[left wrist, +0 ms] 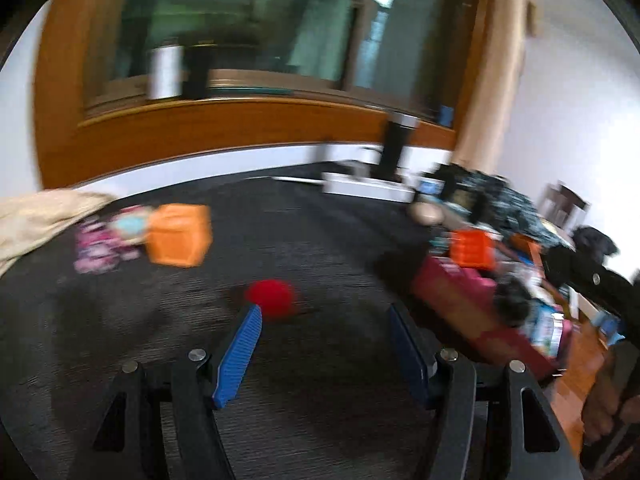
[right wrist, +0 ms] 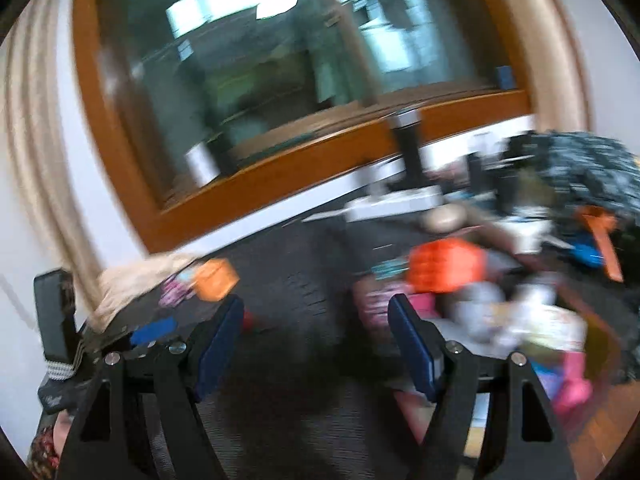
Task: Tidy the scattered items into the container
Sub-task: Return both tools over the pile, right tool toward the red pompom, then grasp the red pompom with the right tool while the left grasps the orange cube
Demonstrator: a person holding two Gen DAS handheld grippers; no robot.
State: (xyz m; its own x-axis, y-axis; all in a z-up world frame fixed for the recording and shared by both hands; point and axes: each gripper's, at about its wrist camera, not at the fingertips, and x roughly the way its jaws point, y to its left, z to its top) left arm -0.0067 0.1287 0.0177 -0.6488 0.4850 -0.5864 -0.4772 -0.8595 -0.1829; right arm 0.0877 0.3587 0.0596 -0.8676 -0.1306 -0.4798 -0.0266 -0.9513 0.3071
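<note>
Both views are motion-blurred. My left gripper (left wrist: 324,312) is open and empty above the dark carpet. A red ball (left wrist: 272,296) lies just beyond its left fingertip. An orange box (left wrist: 180,236) and a pink patterned item (left wrist: 104,246) lie further off to the left. A red container (left wrist: 456,300) full of items stands to the right, with an orange crate (left wrist: 472,248) in it. My right gripper (right wrist: 316,308) is open and empty. The orange crate (right wrist: 444,266) and the container's pink side (right wrist: 376,300) lie ahead to its right; the orange box (right wrist: 214,280) lies to its left.
A beige curtain (left wrist: 36,220) spills onto the carpet at left. A wood-framed window (left wrist: 240,40) fills the far wall. A white flat box (left wrist: 364,188) and a dark post (left wrist: 394,148) stand at the back. Clutter and a patterned cloth (left wrist: 500,200) pile up at right.
</note>
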